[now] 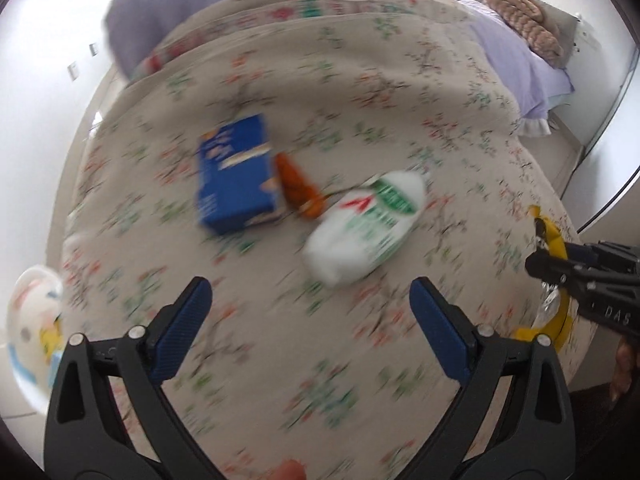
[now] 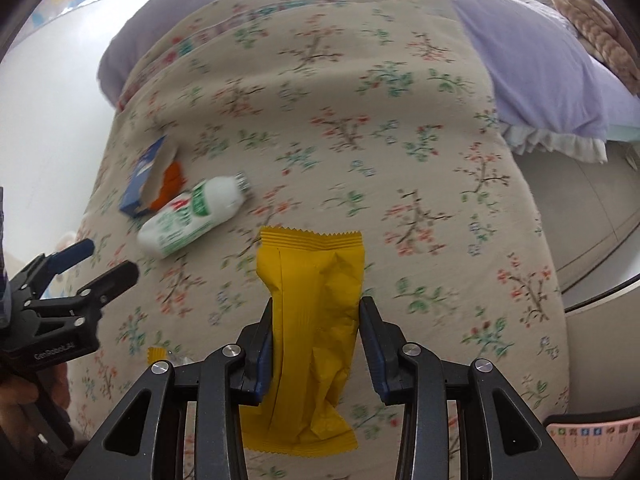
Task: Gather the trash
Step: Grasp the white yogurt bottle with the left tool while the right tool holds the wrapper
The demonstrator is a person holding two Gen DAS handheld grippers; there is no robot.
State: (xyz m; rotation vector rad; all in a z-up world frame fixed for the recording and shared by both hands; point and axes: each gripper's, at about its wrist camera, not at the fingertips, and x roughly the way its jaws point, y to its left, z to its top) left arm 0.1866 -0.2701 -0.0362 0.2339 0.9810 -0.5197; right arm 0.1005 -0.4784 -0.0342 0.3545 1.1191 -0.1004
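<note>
A white bottle with a green label (image 1: 362,230) lies on the floral bedspread (image 1: 320,80), beside an orange wrapper (image 1: 298,190) and a blue carton (image 1: 236,174). My left gripper (image 1: 310,312) is open and empty, just short of the bottle. My right gripper (image 2: 316,328) is shut on a yellow snack wrapper (image 2: 312,320) and holds it above the bed. The bottle (image 2: 192,216), carton (image 2: 146,178) and orange wrapper (image 2: 170,184) show at the left in the right wrist view, with the left gripper (image 2: 104,264) near them. The right gripper (image 1: 536,260) shows at the right edge.
A white bin with a cartoon print (image 1: 32,328) stands at the bed's left edge. A purple pillow (image 2: 532,68) and a brown plush item (image 1: 524,20) lie at the far right. A small yellow scrap (image 2: 157,354) lies on the bedspread.
</note>
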